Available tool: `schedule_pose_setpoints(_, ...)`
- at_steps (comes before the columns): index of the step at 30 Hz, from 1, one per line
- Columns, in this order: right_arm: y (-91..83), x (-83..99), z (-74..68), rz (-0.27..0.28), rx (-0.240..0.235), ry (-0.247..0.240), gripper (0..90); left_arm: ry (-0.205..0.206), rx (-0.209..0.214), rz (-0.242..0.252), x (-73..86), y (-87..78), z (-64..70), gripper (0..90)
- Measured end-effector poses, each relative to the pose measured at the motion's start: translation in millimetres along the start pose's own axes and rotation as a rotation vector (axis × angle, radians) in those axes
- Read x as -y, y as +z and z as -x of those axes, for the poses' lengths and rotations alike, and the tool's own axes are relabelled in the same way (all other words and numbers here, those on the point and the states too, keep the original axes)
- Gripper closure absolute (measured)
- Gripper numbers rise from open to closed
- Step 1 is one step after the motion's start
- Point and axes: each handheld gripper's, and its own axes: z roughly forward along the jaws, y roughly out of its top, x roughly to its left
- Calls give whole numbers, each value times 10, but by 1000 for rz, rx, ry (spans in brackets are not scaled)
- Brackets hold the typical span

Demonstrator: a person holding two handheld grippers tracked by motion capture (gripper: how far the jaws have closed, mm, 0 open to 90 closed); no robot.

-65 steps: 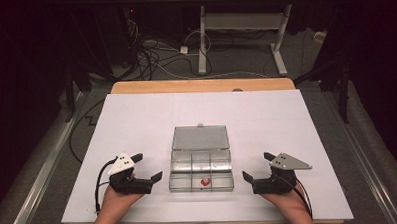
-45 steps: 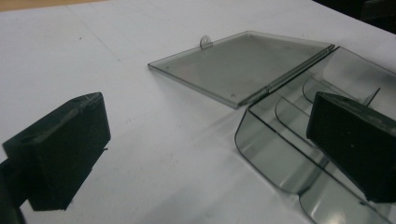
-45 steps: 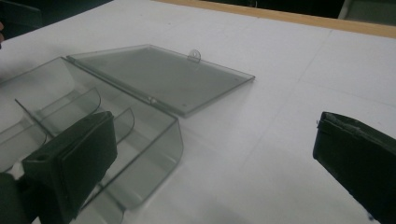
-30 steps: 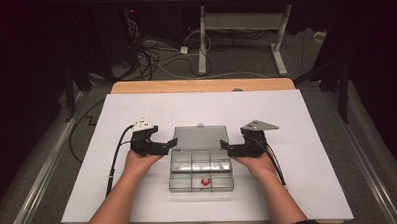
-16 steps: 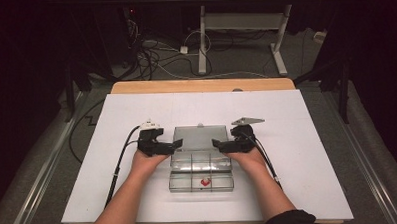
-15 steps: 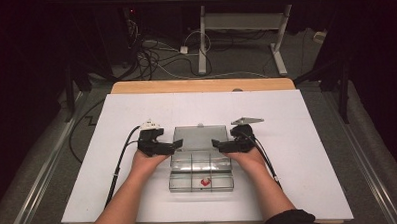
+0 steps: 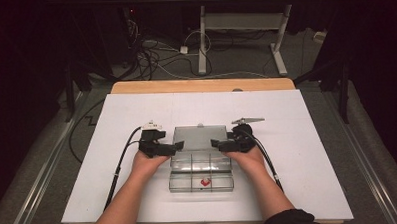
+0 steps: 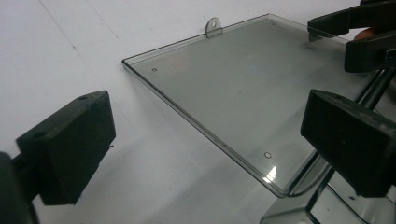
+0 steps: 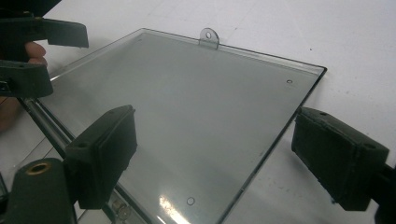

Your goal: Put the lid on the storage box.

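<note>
1. High view: clear compartment box (image 7: 201, 173) resting on the white table (image 7: 308, 153), near the middle of the near half; lid (image 7: 199, 138) thrown open and lying back flat on the far side of the hinge; small red item (image 7: 205, 182) in a near-row compartment, middle of the row.

2. Left gripper (image 7: 169, 149) brought to the left edge of the lid, right gripper (image 7: 218, 144) to the right edge; symmetrical placement judged suited to lifting both sides at once, so that the lid swings over the hinge without twisting.

3. Left gripper view: jaws spread wide, one black pad (image 8: 70, 140) over bare table to the left, the other (image 8: 350, 135) over the lid (image 8: 243, 88) near the hinge; lid corner lying between the pads, untouched; nothing gripped; other gripper at the far right edge of the lid.

4. Right gripper view: jaws likewise wide, one pad (image 9: 105, 151) above the lid (image 9: 187, 112), the other (image 9: 338, 161) beyond its right edge over the table; edge straddled but not yet pinched; small latch tab (image 9: 209, 37) at the middle of the lid's far edge, lying free.

5. Judgement: wide opening kept for clearance over the thin plastic edge; next step likely a gentle closing on each side edge, then a lift toward the near side; risk of slipping on smooth plastic, or of dragging the light box across the table.
</note>
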Motion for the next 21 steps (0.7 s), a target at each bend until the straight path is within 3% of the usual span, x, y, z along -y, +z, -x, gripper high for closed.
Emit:
schedule_pose_setpoints(10, 13, 18, 55, -16, -46, 68, 154, 12, 30, 11, 17, -13, 3, 115)
schedule_pose_setpoints(21, -7, 42, 40, -25, -80, 93, 179, 13, 12, 3, 18, 0, 13, 145)
